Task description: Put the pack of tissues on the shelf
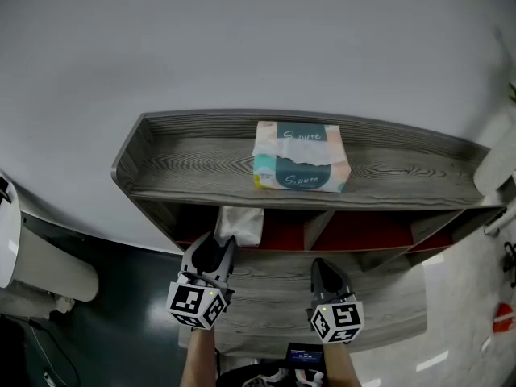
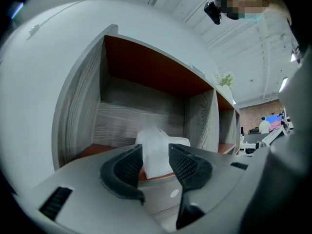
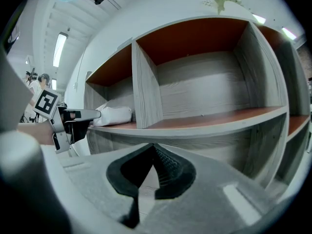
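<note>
Head overhead, gripper views close, sharing shelf (image 1: 193, 168)
</note>
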Demonstrator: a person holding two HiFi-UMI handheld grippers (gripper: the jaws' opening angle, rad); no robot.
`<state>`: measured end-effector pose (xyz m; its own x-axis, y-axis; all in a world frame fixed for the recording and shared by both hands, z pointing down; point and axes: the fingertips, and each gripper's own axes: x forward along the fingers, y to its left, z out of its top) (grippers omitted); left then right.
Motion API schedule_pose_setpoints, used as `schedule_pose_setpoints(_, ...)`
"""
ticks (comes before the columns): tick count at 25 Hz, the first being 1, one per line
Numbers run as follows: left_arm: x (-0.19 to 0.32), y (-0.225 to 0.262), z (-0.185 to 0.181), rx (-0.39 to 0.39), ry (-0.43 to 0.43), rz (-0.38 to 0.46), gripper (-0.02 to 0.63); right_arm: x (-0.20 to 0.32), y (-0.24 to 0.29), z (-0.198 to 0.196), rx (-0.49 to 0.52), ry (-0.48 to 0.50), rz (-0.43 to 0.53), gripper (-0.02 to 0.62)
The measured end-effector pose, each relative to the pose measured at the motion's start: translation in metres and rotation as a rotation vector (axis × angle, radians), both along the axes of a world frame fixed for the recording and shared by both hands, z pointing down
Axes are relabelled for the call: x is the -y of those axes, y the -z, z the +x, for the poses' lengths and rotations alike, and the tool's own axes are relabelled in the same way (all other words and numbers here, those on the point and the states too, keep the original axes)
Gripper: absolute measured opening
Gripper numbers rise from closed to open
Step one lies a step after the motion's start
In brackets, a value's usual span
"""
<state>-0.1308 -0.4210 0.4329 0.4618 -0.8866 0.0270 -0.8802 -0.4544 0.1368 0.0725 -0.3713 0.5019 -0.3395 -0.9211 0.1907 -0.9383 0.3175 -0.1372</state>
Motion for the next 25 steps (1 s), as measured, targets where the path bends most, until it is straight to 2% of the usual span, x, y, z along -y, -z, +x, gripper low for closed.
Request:
schedule_pose_setpoints(3, -0.003, -0.004, -0.008, -0.005, 0.045, -0.014, 0.184, -0.005, 0.003, 0.001, 0.000, 0.001, 0.007, 0.005)
schedule_pose_setpoints(6, -0.010, -0.005, -0.014, -0.017, 0.067, -0.019, 0.187, -0.012, 0.006, 0.003, 0.002, 0.002, 0.016, 0.005)
schedule_pose_setpoints(14, -0.037, -0.003, -0.010, -0.029, 0.041, -0.022, 0.187, -0.033, 0.022, -0.002, 0.007, 0.027, 0.064, 0.005)
schedule_pose_setpoints(15, -0.042, -0.002, -0.010, -0.036, 0.037, -0.017, 0.179, -0.037, 0.025, -0.003, 0.009, 0.037, 0.075, 0.003)
schedule_pose_setpoints(20, -0.066, 0.004, -0.007, -0.049, 0.013, -0.013, 0.047, -0.055, 0.036, -0.005, 0.009, 0.048, 0.102, 0.003)
schedule_pose_setpoints(25, -0.093, -0.001, -0.007, -0.046, 0.002, -0.050, 0.020, -0.074, 0.046, -0.014, 0.013, 0.078, 0.131, 0.003)
